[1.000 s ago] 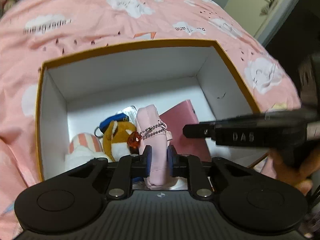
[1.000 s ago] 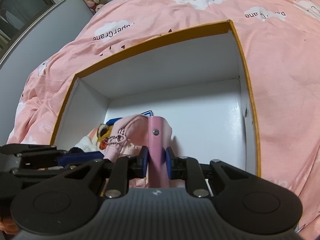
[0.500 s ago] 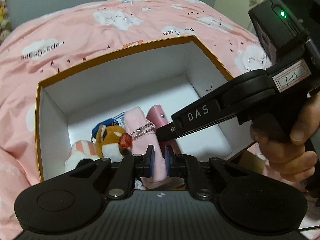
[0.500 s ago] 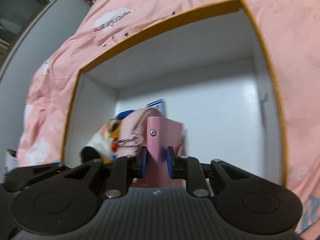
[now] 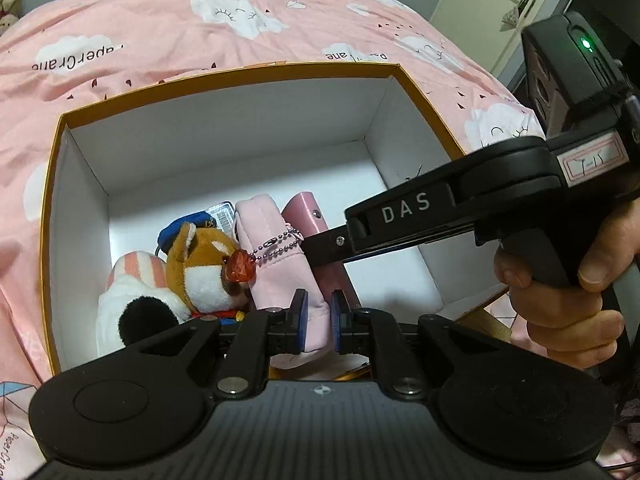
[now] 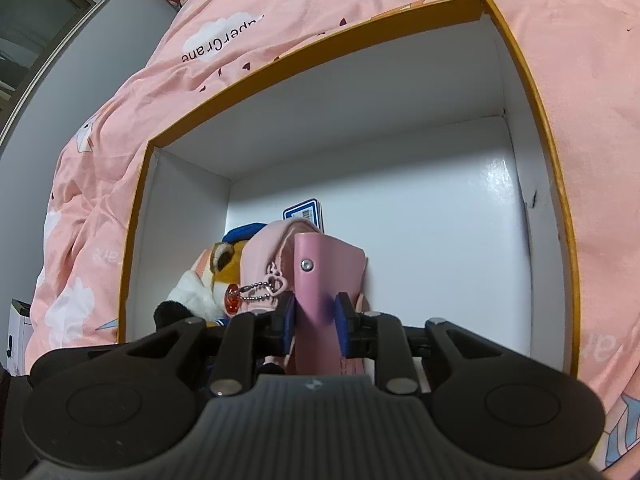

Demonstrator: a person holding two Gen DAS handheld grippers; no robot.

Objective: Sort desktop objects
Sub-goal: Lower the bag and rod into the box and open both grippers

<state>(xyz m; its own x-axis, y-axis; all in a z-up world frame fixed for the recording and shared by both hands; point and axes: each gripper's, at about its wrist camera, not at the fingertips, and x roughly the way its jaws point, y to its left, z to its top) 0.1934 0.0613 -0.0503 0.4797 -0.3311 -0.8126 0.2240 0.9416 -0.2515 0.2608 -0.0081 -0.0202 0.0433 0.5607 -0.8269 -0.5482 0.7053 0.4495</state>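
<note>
Nearest in the left wrist view, the left gripper [image 5: 316,314] pinches the near end of a soft pink fabric pouch [image 5: 280,256], whose lowest part is hidden behind the gripper body. In the right wrist view, the right gripper [image 6: 314,326] straddles a stiff pink leather-like case with a metal snap [image 6: 320,280]; its jaws are opening, the right pad standing clear of the case. Only the left view shows the bare hand [image 5: 568,292] gripping the right tool's handle, angled down into the white-lined, orange-rimmed cardboard box [image 5: 224,80]. Left of the pouch lie a brown-and-white plush toy [image 5: 204,268] and a red bead on a ball chain [image 5: 239,270]. Farther back, a barcoded blue card [image 6: 302,214] is mostly covered. The box rests on a pink cloud-print quilt [image 5: 160,28].
</note>
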